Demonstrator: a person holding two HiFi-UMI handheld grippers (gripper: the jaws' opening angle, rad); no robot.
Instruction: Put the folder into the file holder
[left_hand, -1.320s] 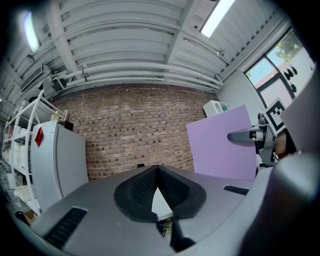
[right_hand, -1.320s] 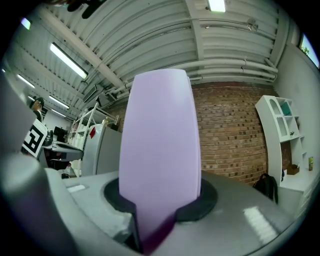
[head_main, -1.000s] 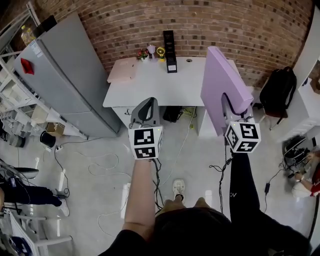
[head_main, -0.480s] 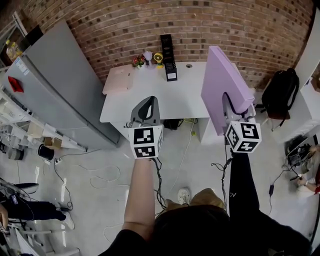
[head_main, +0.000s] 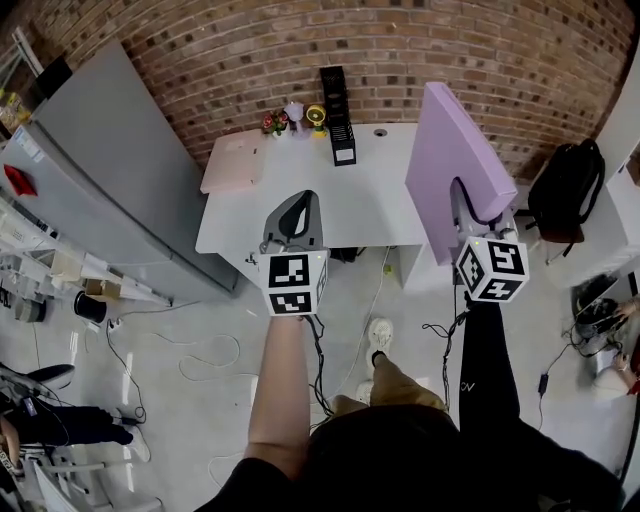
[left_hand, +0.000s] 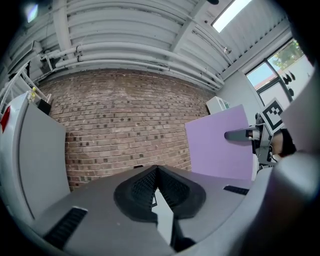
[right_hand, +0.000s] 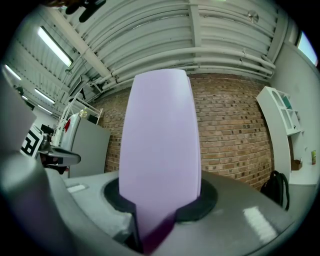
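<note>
My right gripper (head_main: 463, 192) is shut on the lower edge of a large purple folder (head_main: 455, 165), which stands upright over the right end of the white table (head_main: 360, 200). In the right gripper view the folder (right_hand: 160, 145) fills the middle, clamped between the jaws. A black file holder (head_main: 337, 112) stands at the table's back edge by the brick wall. My left gripper (head_main: 297, 203) hangs over the table's front edge, shut with nothing in it; its pads (left_hand: 145, 187) meet at the tips. The left gripper view also shows the folder (left_hand: 220, 145).
A pink folder (head_main: 232, 163) lies on the table's left end. Small ornaments (head_main: 292, 115) stand beside the file holder. A tall grey cabinet (head_main: 100, 170) stands at the left, a black backpack (head_main: 565, 195) at the right. Cables (head_main: 215, 350) trail on the floor.
Both grippers and the person have moved forward towards the table, which now lies nearer and under the grippers. The folder stays clamped in the right gripper; the left stays shut.
</note>
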